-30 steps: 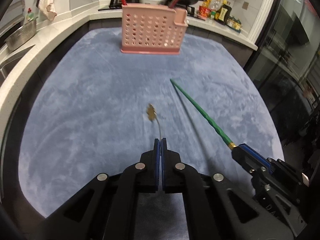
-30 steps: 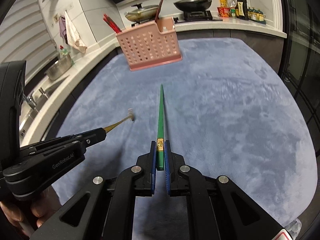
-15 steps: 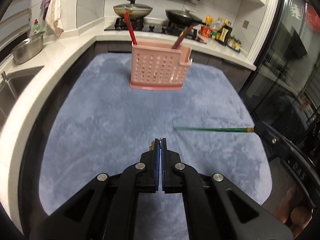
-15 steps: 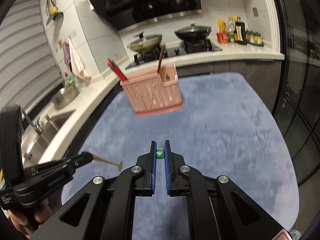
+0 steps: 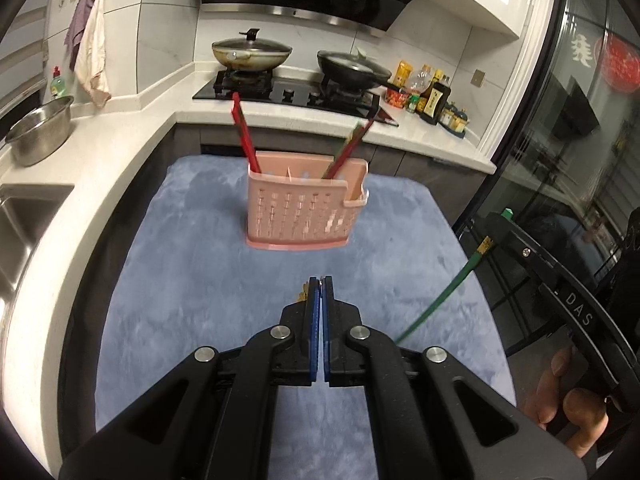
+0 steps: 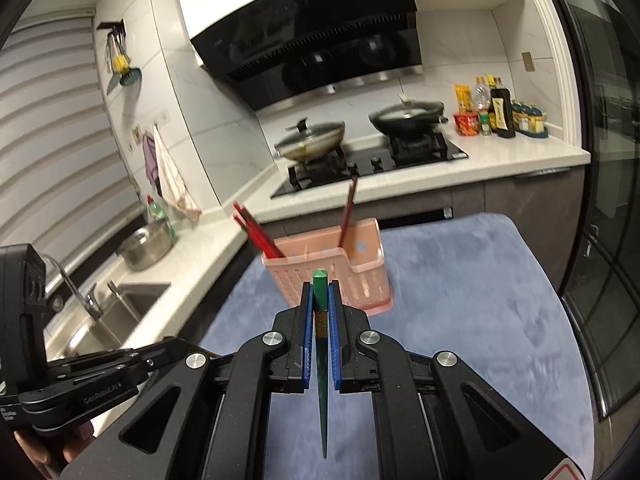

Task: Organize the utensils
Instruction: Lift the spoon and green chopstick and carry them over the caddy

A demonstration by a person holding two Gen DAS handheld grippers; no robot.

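The utensils in hand were two, and each was off the mat. On the left, the left gripper [image 5: 321,280] had its jaws pressed together on a thin gold-coloured utensil [image 5: 303,294], of which only a sliver showed beside the blue pads; what kind of utensil it was could not be told. Ahead of it, in the middle of the blue mat [image 5: 192,304], the pink basket [image 5: 306,204] stood upright with red chopsticks [image 5: 245,138] leaning out of its left end and another pair out of its right. On the right, the right gripper [image 6: 320,286] pinched a green chopstick [image 6: 322,392] near its gold-banded top, the thin end hanging down towards the camera.

The step appeared to be the carry: both pieces lifted clear and pointed towards the basket, neither yet over it. The next move would likely call for bringing each tip above the basket's open top, tilting the piece near upright so it would clear the rim, and only then loosening the jaws. The chopstick's length made catching the rim a risk.
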